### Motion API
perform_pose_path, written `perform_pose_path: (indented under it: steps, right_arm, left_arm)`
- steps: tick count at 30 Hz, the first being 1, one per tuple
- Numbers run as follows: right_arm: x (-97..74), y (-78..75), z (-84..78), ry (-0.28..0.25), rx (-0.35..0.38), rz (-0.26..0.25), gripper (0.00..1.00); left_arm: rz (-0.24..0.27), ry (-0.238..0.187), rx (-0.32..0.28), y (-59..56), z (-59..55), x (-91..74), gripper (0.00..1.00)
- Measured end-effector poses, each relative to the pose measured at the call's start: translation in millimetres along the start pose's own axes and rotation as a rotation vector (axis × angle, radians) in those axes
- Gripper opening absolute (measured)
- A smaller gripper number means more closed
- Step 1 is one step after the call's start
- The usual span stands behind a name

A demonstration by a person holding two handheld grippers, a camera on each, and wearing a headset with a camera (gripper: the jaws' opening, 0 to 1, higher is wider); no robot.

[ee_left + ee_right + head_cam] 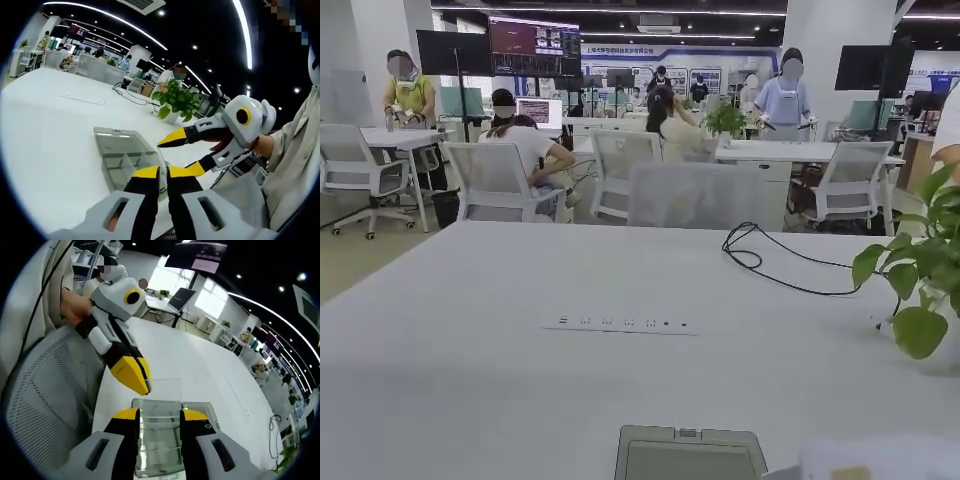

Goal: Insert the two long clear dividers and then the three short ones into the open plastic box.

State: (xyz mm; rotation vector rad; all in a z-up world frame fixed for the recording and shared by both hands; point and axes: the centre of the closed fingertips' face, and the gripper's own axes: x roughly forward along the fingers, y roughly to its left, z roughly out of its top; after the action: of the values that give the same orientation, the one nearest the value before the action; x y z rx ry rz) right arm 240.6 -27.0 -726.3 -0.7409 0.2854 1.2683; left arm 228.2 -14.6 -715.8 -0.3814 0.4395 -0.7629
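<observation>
The clear plastic box lies at the near table edge, with clear partitions showing inside it in both gripper views. In the right gripper view the box sits between and beyond the fingers of my right gripper, which is open and holds nothing. My left gripper hangs just above the box's far end with its yellow jaws together. A faint clear sheet lies by its tip; I cannot tell whether it is held. From the left gripper view, my left gripper is shut over the box, and my right gripper reaches in open from the right.
A power strip is set into the white table, and a black cable loops behind it. A potted plant stands at the right edge. Chairs and several people are at the benches beyond.
</observation>
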Motion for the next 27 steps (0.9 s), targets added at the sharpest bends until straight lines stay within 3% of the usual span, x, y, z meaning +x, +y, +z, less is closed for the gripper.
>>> perform_pose_path:
  steps: [5, 8, 11, 20, 27]
  right_arm:
    - [1.5, -1.1, 0.1, 0.001, -0.002, -0.008, 0.32]
    - [3.0, -1.4, -1.1, 0.008, -0.003, -0.017, 0.32]
    - [4.0, -1.7, -1.6, 0.012, -0.008, -0.025, 0.32]
    - [3.6, -3.2, -0.7, 0.013, -0.011, -0.047, 0.33]
    - [2.4, -6.2, 3.2, -0.009, -0.003, -0.064, 0.33]
  left_arm:
    - [0.013, -0.01, -0.04, 1.2, 1.4, 0.5, 0.0]
    - [0.028, -0.006, -0.122, 2.3, 0.5, 1.6, 0.0]
    - [0.04, -0.002, -0.163, 4.5, -0.5, 2.0, 0.0]
    - [0.05, 0.021, -0.179, 4.9, 0.3, 1.4, 0.0]
    - [0.057, 0.007, -0.184, 5.0, 4.3, 0.8, 0.0]
